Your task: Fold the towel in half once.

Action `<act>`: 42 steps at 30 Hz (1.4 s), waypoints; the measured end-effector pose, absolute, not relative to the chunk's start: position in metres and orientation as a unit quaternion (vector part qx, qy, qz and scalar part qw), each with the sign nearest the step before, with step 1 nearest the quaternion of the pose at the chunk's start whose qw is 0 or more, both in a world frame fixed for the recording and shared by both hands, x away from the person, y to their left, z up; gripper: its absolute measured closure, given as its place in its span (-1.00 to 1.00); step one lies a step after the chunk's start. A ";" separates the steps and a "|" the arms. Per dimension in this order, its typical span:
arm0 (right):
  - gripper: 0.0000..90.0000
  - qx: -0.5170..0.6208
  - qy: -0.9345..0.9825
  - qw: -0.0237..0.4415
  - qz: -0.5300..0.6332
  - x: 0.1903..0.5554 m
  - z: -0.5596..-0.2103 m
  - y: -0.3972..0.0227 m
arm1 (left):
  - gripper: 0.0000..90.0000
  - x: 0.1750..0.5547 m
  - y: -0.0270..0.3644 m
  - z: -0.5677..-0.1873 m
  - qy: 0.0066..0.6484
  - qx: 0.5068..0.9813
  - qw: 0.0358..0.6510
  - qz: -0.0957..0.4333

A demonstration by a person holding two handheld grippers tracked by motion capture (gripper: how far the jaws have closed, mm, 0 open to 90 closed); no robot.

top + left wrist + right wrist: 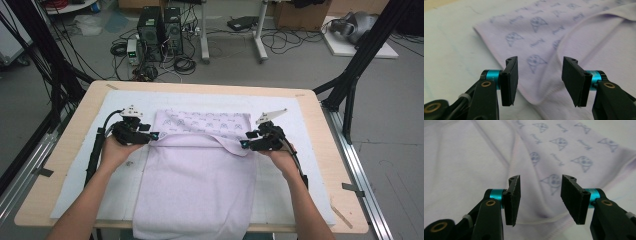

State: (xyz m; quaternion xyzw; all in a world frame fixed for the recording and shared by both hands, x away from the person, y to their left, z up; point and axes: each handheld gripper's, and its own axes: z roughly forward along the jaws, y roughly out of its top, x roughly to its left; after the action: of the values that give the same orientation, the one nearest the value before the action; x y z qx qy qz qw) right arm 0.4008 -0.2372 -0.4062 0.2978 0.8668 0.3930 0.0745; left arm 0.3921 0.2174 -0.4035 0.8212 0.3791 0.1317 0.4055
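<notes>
lilac cloth lies on the white pad that covers the bench, its near end hanging over the bench's near edge. the far part shows a printed side, small blue figures in rows; the plain side lies folded up over it, and the fold's free hem runs across between the two tools (the hem sags toward the right).

left gripper sits at the cloth's left edge, right gripper at its right edge, both at the ends of that hem and pointing inward at each other. reads as a matched two-corner hold, one tool per corner, so the flap travels square and lands even.

left gripper view: jaws stand apart, pads clear of the fabric, printed cloth and the curved hem lying in the gap beyond them. right gripper view: same, jaws apart, nothing pinched, a stitched hem passing below the tips. judgement: corners have been let go or are not gripped; the flap rests under its own weight.

hard to tell: whether the lower jaw tips brush the cloth. the cloth's near end is cut off at the picture's bottom edge. what the printed figures are stays too small to read. layers under the fold are hidden.
</notes>
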 end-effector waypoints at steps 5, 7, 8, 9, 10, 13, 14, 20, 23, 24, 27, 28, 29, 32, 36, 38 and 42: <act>0.10 0.285 0.877 0.070 0.381 0.389 -0.421 -0.230 | 0.06 0.380 0.219 -0.423 0.374 0.825 0.410 0.105; 0.11 0.284 0.879 0.065 0.377 0.386 -0.425 -0.229 | 0.13 0.378 0.216 -0.425 0.361 0.839 0.394 0.099; 0.12 0.283 0.881 0.065 0.374 0.385 -0.427 -0.228 | 0.20 0.377 0.214 -0.425 0.356 0.842 0.393 0.099; 0.18 0.281 0.884 0.065 0.367 0.384 -0.429 -0.227 | 0.32 0.376 0.212 -0.425 0.349 0.845 0.392 0.100; 0.31 0.277 0.889 0.066 0.359 0.383 -0.431 -0.226 | 0.47 0.376 0.211 -0.426 0.343 0.848 0.392 0.102; 0.65 0.273 0.894 0.062 0.350 0.382 -0.434 -0.227 | 0.80 0.376 0.208 -0.429 0.334 0.859 0.374 0.098; 0.81 0.271 0.896 0.066 0.347 0.382 -0.433 -0.227 | 0.87 0.376 0.208 -0.430 0.332 0.861 0.372 0.099; 0.93 0.275 0.890 0.067 0.356 0.381 -0.426 -0.243 | 0.93 0.369 0.221 -0.417 0.335 0.849 0.392 0.116; 0.93 0.282 0.885 0.070 0.362 0.378 -0.421 -0.255 | 0.90 0.366 0.232 -0.412 0.346 0.844 0.392 0.119; 0.93 0.286 0.882 0.071 0.369 0.378 -0.420 -0.259 | 0.83 0.365 0.234 -0.411 0.350 0.842 0.394 0.117; 0.71 0.291 0.874 0.063 0.384 0.376 -0.416 -0.265 | 0.47 0.363 0.234 -0.408 0.347 0.841 0.400 0.107; 0.59 0.291 0.872 0.058 0.389 0.375 -0.415 -0.264 | 0.42 0.362 0.232 -0.409 0.341 0.842 0.403 0.107; 0.44 0.287 0.872 0.058 0.393 0.374 -0.415 -0.262 | 0.35 0.362 0.228 -0.409 0.338 0.846 0.399 0.106; 0.29 0.270 0.879 0.057 0.390 0.370 -0.415 -0.253 | 0.27 0.362 0.216 -0.416 0.319 0.862 0.382 0.101; 0.26 0.264 0.894 0.052 0.359 0.371 -0.423 -0.244 | 0.32 0.364 0.206 -0.428 0.313 0.880 0.345 0.097; 0.33 0.263 0.902 0.053 0.338 0.373 -0.430 -0.240 | 0.46 0.365 0.204 -0.432 0.314 0.880 0.340 0.105; 0.70 0.273 0.899 0.050 0.340 0.377 -0.432 -0.240 | 0.87 0.365 0.203 -0.429 0.309 0.882 0.336 0.118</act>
State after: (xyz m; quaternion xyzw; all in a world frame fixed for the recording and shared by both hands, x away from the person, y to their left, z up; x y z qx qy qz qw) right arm 0.3769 -0.2398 -0.4317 0.2725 0.8987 0.3400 0.0495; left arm 0.3647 0.2027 -0.4293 0.8819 0.3088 0.1176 0.3363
